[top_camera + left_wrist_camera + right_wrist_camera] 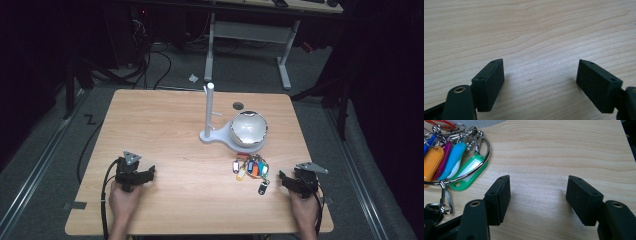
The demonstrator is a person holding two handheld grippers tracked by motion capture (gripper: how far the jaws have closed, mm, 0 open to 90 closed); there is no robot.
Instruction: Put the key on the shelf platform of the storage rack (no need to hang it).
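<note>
A bunch of coloured key tags on a metal ring (251,167) lies on the wooden table (165,140), right of centre; in the right gripper view the bunch of tags (454,162) sits up and left of the jaws. A black key fob (262,188) lies just below the bunch. My right gripper (283,176) rests at the table's front right, open, nothing between its jaws (539,192). At the front left, my left gripper (151,171) also stands open over bare wood (540,75).
A white stand with an upright post (209,112) stands mid-table, and a shiny metal bowl (248,128) sits on its base. A small dark round hole (238,106) marks the table behind it. Beyond the table are desk legs and cables on the floor.
</note>
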